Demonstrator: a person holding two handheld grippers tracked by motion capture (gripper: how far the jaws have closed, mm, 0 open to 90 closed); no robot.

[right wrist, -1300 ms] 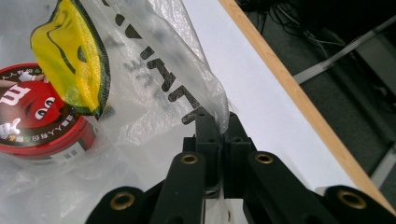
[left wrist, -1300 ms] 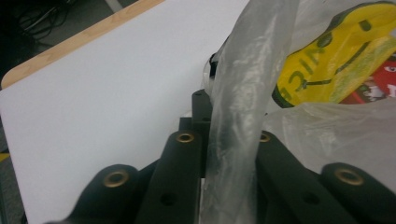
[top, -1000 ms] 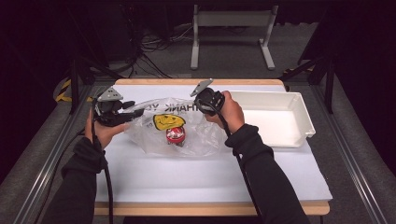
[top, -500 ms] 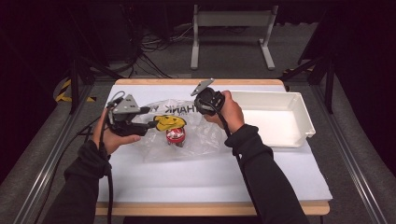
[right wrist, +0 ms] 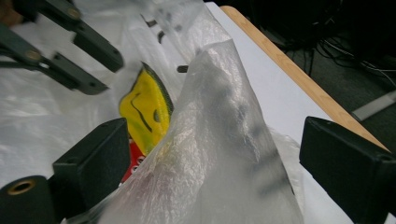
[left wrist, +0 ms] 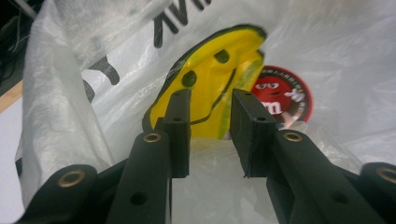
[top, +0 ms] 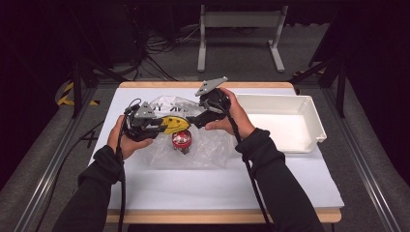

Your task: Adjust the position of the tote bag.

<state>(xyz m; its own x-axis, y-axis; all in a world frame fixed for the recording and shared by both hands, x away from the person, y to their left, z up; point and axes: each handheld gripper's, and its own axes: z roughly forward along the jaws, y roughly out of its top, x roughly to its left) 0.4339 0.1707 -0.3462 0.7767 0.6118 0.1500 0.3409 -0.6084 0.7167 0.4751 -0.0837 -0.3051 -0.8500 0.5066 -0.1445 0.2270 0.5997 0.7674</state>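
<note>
A clear plastic bag (top: 203,145) with a yellow smiley face (top: 175,124) lies crumpled on the white table cover. A round red M&M's pack (top: 182,140) sits inside it. My left gripper (top: 162,126) reaches in from the left, level with the smiley. In the left gripper view its jaws (left wrist: 210,100) have just been closing; a narrow gap remains, with the smiley (left wrist: 210,70) and loose film behind it and the pads pressing nothing. My right gripper (top: 196,120) has just opened wide. A peak of the bag (right wrist: 224,154) stands free between its jaws (right wrist: 219,140).
A white tray (top: 309,121) stands at the table's right side, close to the right hand. The wooden table edge (right wrist: 289,70) runs just beyond the bag. Cables and a metal frame (top: 239,29) lie on the floor behind the table.
My left hand has moved right, from the bag's left edge to the smiley face. The right hand has kept its place at the bag's top.
</note>
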